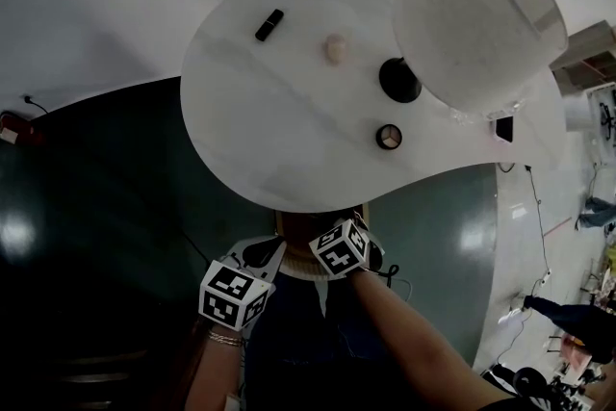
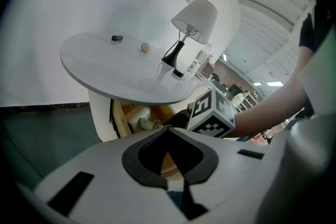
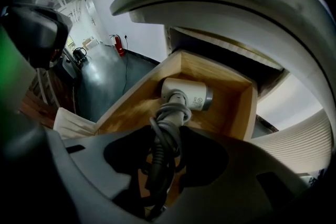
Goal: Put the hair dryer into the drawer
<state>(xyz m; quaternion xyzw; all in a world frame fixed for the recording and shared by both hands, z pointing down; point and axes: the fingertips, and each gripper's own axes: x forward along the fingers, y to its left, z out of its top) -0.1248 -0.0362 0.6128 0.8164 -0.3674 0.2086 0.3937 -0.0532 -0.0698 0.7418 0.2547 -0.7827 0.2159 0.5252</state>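
Hair dryer [image 3: 186,94] is inside the open wooden drawer [image 3: 231,86] under the tabletop. Its white barrel lies across the drawer near the back wall, and the handle points up at my right gripper view with the grey cord wound round it. I can't tell if it's actually resting on the drawer bottom. My right gripper [image 3: 168,139] is clamped on that cord-wrapped handle, jaws spread wide around it. The left gripper [image 2: 168,131] has nothing in it and its tips are pinched together. It's hanging just in front of the drawer, right beside the other gripper's marker cube [image 2: 210,113].

From the head view, both grippers sit at the near edge of the white table [image 1: 279,130]. A lamp [image 1: 476,24] with a white shade stands on the right side of the table.
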